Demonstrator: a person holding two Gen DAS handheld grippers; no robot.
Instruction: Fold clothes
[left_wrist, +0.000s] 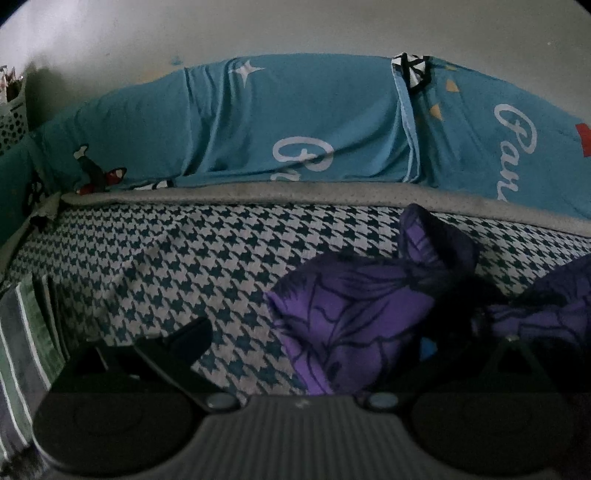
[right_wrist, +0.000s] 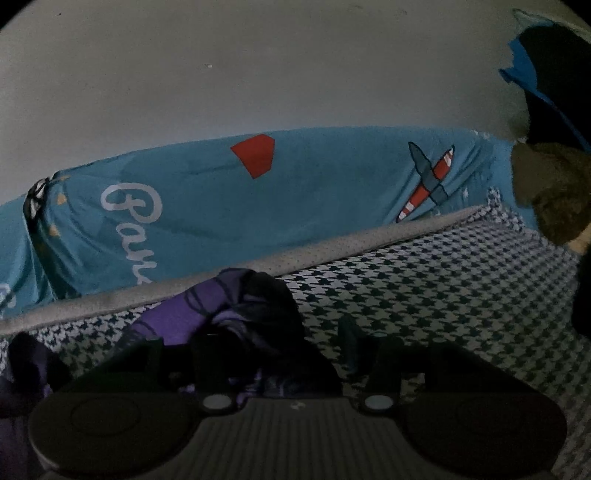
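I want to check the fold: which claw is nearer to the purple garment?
Right. The right claw has the purple garment between its open fingers. The left claw also has it between its fingers, lying toward one side.

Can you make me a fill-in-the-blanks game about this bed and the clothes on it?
1. The crumpled garment lying on the bed is mostly ____ in colour.
2. The sheet under it has a ____ pattern in dark and white.
3. The blue cover along the wall shows a striped red and white ____.
4. Above the blue cover is a plain pale ____.

Missing words: purple; houndstooth; aeroplane; wall
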